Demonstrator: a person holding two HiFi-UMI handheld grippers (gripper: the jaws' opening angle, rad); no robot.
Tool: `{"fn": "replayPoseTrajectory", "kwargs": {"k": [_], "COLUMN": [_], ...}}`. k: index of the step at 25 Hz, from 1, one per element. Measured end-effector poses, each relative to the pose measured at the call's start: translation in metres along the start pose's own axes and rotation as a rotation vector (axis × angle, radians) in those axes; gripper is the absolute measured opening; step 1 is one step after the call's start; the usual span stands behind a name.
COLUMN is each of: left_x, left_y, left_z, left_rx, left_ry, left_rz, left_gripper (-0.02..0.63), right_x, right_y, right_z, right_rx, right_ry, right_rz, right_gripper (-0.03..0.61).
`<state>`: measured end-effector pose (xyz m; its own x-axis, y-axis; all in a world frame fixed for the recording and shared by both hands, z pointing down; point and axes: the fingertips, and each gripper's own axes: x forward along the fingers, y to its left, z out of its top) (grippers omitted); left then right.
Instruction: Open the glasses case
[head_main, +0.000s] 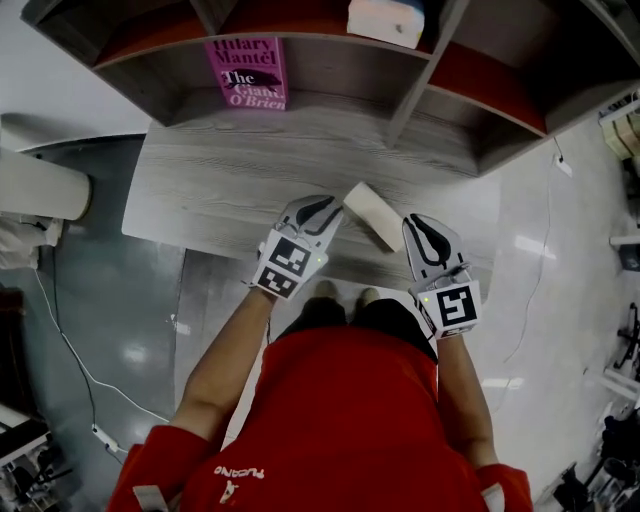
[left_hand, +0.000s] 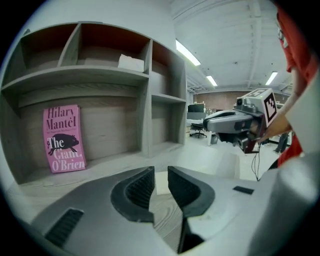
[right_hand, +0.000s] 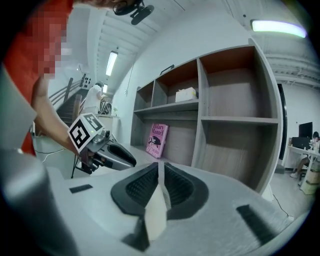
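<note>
From my feed, a grey wood-grain table (head_main: 200, 190) runs under a shelf unit (head_main: 330, 70). A pink book (head_main: 247, 72) leans in one bay and a white box (head_main: 385, 20) sits on the shelf above. The cream glasses case (head_main: 372, 215) lies slantwise near the table's front edge, right between my two tools. The left gripper (head_main: 322, 212) comes in at its left end, with the tip just beside the case. In the left gripper view its fingers (left_hand: 137, 187) stand clearly apart. Nothing sits between the pads, and a pale end of the case shows ahead through the gap, over bare table grain. The right gripper (head_main: 418, 228) sits at the case's nearer, right end. Its fingers (right_hand: 177, 187) are only a narrow slit apart, and a cream sliver of the case fills that slit from tip to base. The case's lid looks closed from the head view.
</note>
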<state>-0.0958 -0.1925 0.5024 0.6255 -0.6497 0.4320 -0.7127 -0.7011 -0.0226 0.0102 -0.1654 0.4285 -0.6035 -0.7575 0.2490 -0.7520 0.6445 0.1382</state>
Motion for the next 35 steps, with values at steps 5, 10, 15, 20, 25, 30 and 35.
{"fn": "replayPoseTrajectory", "kwargs": {"k": [5,10,15,20,25,30,35], "left_x": [0.022,0.039,0.052,0.061,0.069,0.072,0.073], "left_y": [-0.003,-0.006,-0.01,-0.01,-0.012,-0.016,-0.016], "left_z": [-0.019,-0.039,-0.053,-0.063,-0.068,-0.072,-0.075], "left_rx": [0.016,0.01,0.016,0.021,0.016,0.013,0.002], "left_ry": [0.102,0.196,0.264,0.32,0.359,0.39,0.396], "left_rz": [-0.069,-0.116,-0.151,-0.17,-0.197,-0.212,-0.206], "left_gripper": [0.104,0.137,0.147,0.156,0.16,0.16,0.16], "right_x": [0.003,0.008,0.014,0.019,0.024,0.027,0.028], "right_y": [0.002,0.006,0.012,0.019,0.022,0.024,0.024], "right_z": [-0.027,-0.05,-0.082,-0.112,-0.133,-0.151,-0.16], "right_rx": [0.002,0.011,0.018,0.001,-0.045,-0.086,-0.127], "right_ry": [0.101,0.137,0.233,0.327,0.41,0.487,0.511], "right_rz": [0.025,0.054,0.103,0.141,0.179,0.2,0.201], "right_gripper": [0.086,0.152,0.244,0.322,0.342,0.344,0.321]}}
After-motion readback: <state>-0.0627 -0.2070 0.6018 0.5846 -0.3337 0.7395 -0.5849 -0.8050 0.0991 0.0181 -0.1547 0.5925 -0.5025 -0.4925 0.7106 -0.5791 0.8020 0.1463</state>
